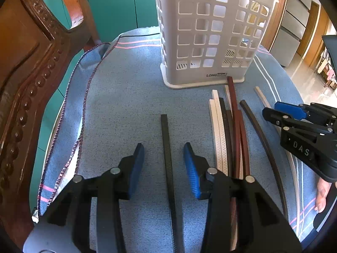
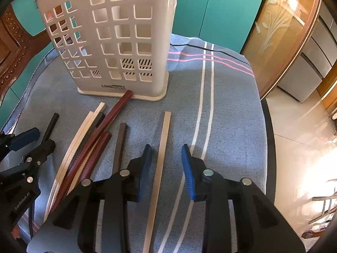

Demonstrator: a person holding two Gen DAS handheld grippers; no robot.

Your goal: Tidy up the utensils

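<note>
The white utensil holder (image 1: 210,31) is cut off at the top edge in both views. Its printed brand label (image 1: 217,75) is partly unreadable. The black chopstick (image 1: 168,158) runs below the picture's edge.

The white perforated holder (image 2: 109,42) stands on the blue cloth (image 2: 231,109). In front of it the right gripper (image 2: 166,168) hovers with jaws apart, a cream chopstick (image 2: 161,164) lying between its pads, apparently untouched. Left of that chopstick lie a brown one (image 2: 120,145) and a mixed bundle (image 2: 88,145), whose red chopstick (image 2: 118,107) touches the holder's base.
</note>
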